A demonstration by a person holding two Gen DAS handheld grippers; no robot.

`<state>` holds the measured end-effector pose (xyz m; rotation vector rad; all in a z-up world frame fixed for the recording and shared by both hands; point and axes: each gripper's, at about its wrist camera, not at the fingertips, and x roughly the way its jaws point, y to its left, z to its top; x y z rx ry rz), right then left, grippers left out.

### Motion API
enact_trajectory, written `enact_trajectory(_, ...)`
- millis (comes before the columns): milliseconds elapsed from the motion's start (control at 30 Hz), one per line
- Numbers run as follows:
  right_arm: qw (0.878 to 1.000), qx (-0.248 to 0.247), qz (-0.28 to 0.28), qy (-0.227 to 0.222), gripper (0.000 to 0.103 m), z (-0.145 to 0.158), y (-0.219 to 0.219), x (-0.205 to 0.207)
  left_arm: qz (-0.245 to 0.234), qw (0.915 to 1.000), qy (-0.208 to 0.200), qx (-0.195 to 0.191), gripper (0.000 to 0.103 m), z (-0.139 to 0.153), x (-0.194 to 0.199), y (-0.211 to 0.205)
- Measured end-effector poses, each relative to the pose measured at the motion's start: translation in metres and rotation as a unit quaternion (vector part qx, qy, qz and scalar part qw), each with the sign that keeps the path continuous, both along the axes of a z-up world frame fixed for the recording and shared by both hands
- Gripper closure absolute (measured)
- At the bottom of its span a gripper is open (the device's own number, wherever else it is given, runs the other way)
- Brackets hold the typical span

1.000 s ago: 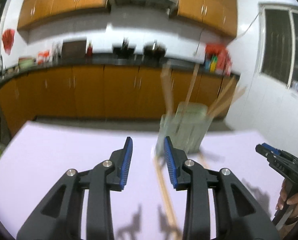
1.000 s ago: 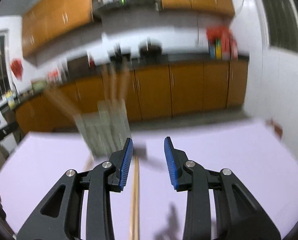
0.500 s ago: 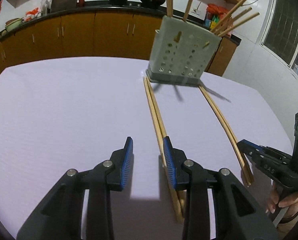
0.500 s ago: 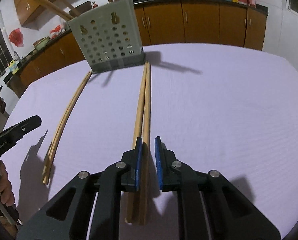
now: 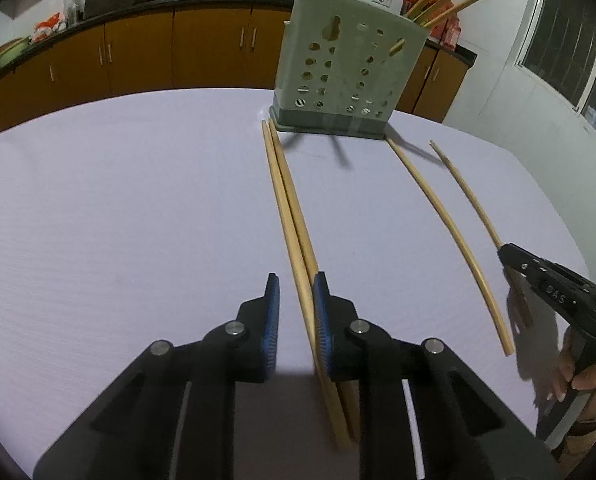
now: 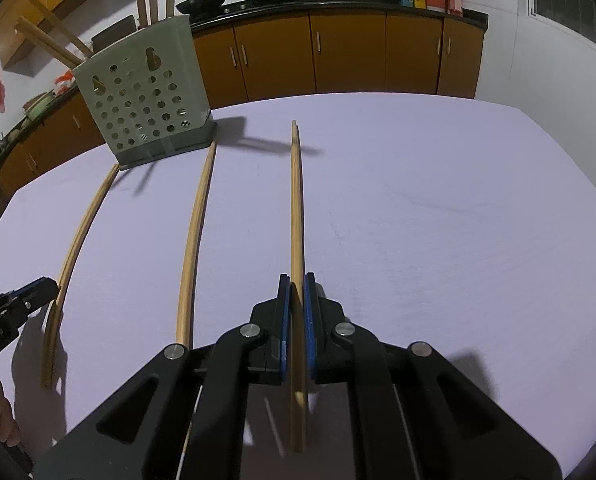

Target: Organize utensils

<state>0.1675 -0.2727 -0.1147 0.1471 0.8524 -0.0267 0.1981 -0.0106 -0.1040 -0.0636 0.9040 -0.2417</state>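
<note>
Bamboo chopsticks lie lengthwise on the lavender desk (image 6: 417, 200), tips toward the perforated grey holder (image 6: 146, 96), apparently for easy end pickup. The right tongs (image 6: 294, 292) are clamped on one chopstick (image 6: 296, 200). The left tongs (image 5: 296, 300) are parted, straddling one of a touching pair (image 5: 286, 200). Orange kitchen cabinets (image 6: 337, 56) stand behind.

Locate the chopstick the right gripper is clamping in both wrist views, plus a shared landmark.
Left wrist: the chopstick runs along the far right, its near end in the right gripper.
Right wrist: centre frame, the chopstick runs straight ahead from between the closed fingers of the right gripper.
Shared landmark: the perforated grey utensil holder.
</note>
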Motion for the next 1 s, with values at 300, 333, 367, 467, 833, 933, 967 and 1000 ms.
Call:
enact_trajectory(300,1.0,0.001,0.007,0.001,0.095,0.001,0.005,-0.004,0.002,0.9993,-0.002,0.037,0.085,-0.001,0.007,-0.013)
enact_trajectory(333,1.0,0.004,0.01,0.001,0.095,0.002,0.004,-0.005,0.006,0.999,-0.003,0.044,0.085,-0.001,0.009,-0.015)
enact_trajectory(367,1.0,0.005,0.013,0.002,0.095,0.002,0.006,-0.005,0.01,0.9988,-0.004,0.048,0.086,-0.002,0.01,-0.016)
enact_trajectory(467,1.0,0.004,0.018,0.001,0.095,0.002,0.01,-0.004,0.025,0.9981,-0.006,0.055,0.095,-0.001,0.011,-0.012)
enact_trajectory(833,1.0,0.004,0.0,-0.001,0.095,0.001,-0.005,0.0,0.082,0.995,-0.004,0.056,0.094,0.001,0.014,0.062)
enact_trajectory(933,1.0,0.008,0.012,-0.001,0.095,0.001,-0.004,0.0,0.077,0.9948,-0.012,0.066,0.093,0.001,0.01,0.067)
enact_trajectory(967,1.0,0.006,0.014,-0.001,0.095,0.001,-0.003,0.0,0.078,0.9948,-0.011,0.064,0.093,0.001,0.01,0.068)
enact_trajectory(1000,1.0,0.005,0.017,0.0,0.095,0.001,-0.002,0.0,0.079,0.9948,-0.011,0.063,0.093,0.001,0.01,0.069)
